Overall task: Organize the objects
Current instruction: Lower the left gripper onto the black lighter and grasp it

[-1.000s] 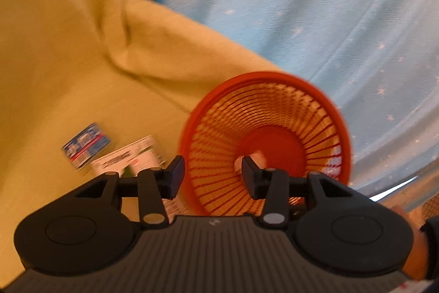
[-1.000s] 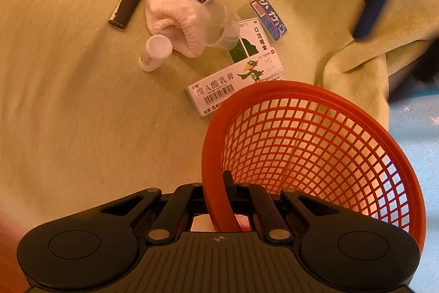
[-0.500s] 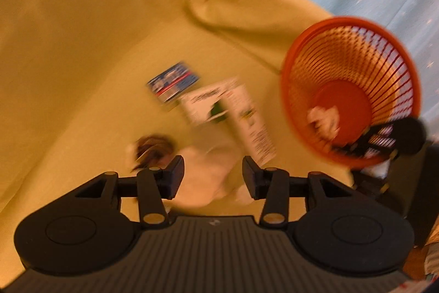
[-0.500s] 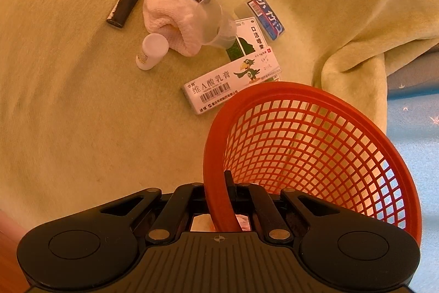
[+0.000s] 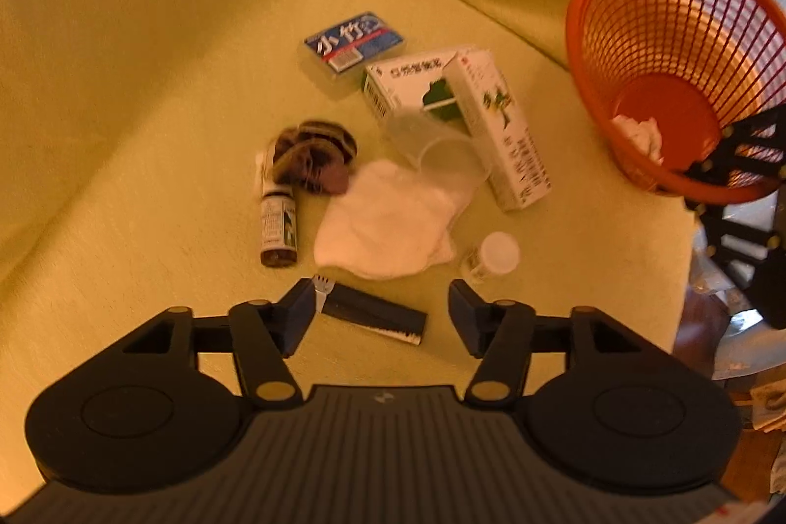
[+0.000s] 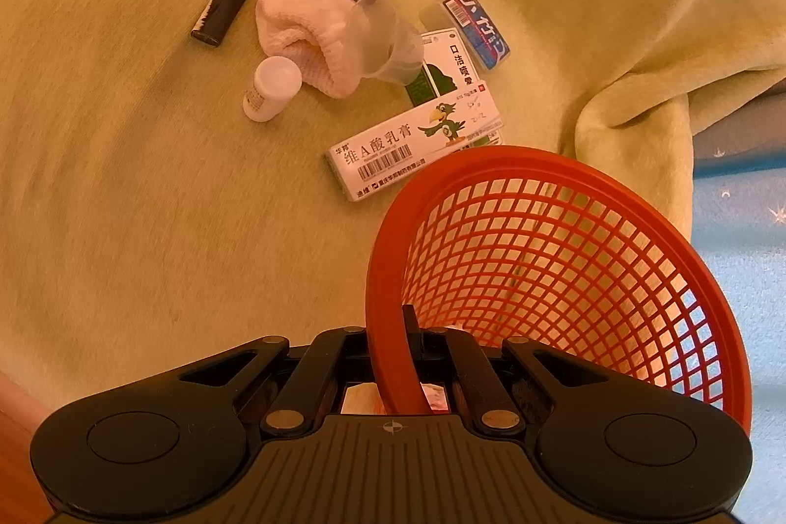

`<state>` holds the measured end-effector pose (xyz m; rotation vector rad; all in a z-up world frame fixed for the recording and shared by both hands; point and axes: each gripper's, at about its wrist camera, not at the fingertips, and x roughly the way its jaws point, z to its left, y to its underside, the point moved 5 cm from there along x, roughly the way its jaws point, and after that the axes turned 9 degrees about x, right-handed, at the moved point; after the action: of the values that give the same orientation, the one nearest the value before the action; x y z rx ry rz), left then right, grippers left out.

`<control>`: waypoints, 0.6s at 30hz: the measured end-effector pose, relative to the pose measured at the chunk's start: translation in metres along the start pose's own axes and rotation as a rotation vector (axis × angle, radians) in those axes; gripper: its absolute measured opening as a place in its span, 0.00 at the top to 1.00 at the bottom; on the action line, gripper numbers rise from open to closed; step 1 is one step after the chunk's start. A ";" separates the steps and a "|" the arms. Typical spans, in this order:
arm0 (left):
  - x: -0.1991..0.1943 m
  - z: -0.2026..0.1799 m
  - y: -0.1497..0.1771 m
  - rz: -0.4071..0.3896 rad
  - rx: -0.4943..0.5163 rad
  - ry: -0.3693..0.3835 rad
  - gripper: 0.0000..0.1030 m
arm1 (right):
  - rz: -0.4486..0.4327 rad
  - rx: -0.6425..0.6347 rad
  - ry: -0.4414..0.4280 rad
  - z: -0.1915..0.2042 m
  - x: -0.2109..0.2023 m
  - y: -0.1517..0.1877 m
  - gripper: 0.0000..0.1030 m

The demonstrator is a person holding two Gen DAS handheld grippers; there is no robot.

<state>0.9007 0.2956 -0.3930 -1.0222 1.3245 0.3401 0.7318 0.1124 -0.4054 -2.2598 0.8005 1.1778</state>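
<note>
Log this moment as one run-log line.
left gripper: open over lighter | right gripper: shut on basket rim | basket: holds crumpled tissue

Lighter lies apart from cloth and white bottle, open approach. Boxes, cup and cloth crowd together; blanket left of them bare.

A fuzzy matt yellow-green blanket lay under a glossy red plastic mesh basket, a white knitted cloth and a glossy black plastic lighter.

The clear cup hides part of the green-printed box.
</note>
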 end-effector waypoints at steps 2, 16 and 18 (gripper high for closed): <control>0.009 -0.002 0.006 0.003 0.029 -0.015 0.31 | 0.000 -0.002 0.001 0.000 0.000 0.000 1.00; 0.063 -0.009 0.025 0.032 0.344 -0.048 0.12 | -0.005 -0.007 0.008 0.001 0.000 0.000 1.00; 0.066 -0.008 0.026 0.037 0.354 -0.056 0.14 | -0.006 -0.006 0.008 0.001 0.000 0.001 1.00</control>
<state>0.8944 0.2824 -0.4627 -0.6879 1.2979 0.1523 0.7307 0.1128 -0.4059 -2.2710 0.7941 1.1709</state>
